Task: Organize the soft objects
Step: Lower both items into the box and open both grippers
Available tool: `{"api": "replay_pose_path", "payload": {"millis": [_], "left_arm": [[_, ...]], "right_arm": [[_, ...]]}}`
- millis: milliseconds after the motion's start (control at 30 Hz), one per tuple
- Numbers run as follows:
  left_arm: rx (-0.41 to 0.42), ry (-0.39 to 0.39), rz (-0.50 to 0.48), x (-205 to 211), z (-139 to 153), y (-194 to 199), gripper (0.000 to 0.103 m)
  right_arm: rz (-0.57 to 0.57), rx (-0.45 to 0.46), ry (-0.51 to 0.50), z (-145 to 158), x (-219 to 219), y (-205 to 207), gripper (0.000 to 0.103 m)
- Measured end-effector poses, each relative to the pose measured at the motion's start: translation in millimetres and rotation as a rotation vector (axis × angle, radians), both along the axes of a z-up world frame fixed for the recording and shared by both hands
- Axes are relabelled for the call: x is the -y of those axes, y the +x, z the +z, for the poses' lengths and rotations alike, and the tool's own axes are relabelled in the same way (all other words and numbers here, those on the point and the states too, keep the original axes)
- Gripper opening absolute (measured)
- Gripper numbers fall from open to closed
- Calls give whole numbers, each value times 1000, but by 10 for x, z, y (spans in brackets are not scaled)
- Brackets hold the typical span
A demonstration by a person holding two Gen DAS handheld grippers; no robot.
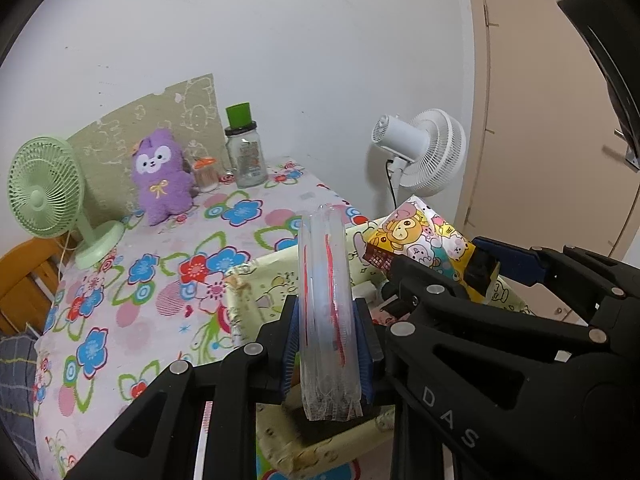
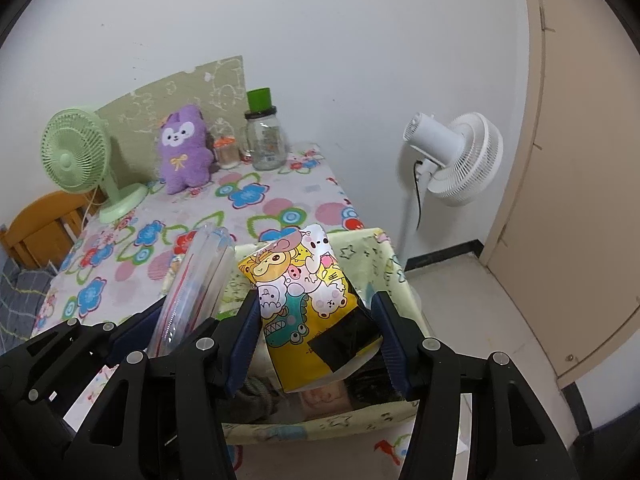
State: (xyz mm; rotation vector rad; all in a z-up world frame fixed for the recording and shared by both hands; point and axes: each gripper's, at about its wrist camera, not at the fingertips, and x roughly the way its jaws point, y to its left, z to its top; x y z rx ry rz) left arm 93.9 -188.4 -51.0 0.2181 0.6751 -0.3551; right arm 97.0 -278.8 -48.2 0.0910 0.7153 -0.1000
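My left gripper [image 1: 328, 340] is shut on a clear plastic pouch with red stripes [image 1: 324, 280], held upright between the blue pads. To its right, my right gripper [image 1: 448, 264] is shut on a yellow cartoon-printed soft pack [image 1: 416, 236]. In the right wrist view the cartoon pack [image 2: 300, 280] fills the right gripper [image 2: 320, 332], with the clear pouch [image 2: 200, 264] and left gripper [image 2: 176, 320] at the left. Both packs hang over a pale yellow fabric box [image 2: 384, 264] [image 1: 256, 280]. A purple plush toy [image 1: 160, 176] [image 2: 184, 148] sits at the table's back.
The floral tablecloth [image 1: 120, 300] carries a green desk fan [image 1: 44, 192], a green-lidded glass jar [image 1: 244, 152] and a small orange-lidded jar [image 1: 206, 176]. A white standing fan [image 2: 460, 156] stands on the floor by the wall. A wooden chair [image 2: 36, 224] is left, a beige door [image 2: 580, 160] right.
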Motion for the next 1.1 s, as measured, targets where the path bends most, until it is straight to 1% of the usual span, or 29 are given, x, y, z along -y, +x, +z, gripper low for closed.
{"api": "replay_pose_path", "payload": {"millis": [67,133,267,333,433,500,600,867,933,1000,1100], "left_arm": [[-9,0,-2,19,-25,33,28],[-17,5,2,35,-53,74,38],[-32,10,14,36,-83,133,46],[-30,14,25,25,-89,148,62],[-34,16,28,2,-90,162,69],[-27,21,31,-5,-90,160,73],[-22,26,39,-46,-89,173,74],[-27,21,68,-200,-81,191,82],[-33,14,75,-251,-79,196,83],[-35,6,82,-306,-71,195,84],[-39,-1,94,-384,-55,182,87]], "right_arm": [[-4,-8,5,-31,37,33,59],[-4,-16,9,-61,59,68,59],[0,-28,28,-114,87,114,59],[1,-31,31,-127,86,134,59],[5,-32,37,-137,82,153,59],[11,-34,45,-152,71,179,60],[24,-36,74,-175,50,222,60],[49,-36,77,-172,-62,232,63],[46,-32,62,-163,-97,226,67],[42,-25,59,-149,-127,211,75],[38,-22,63,-133,-175,191,80]]}}
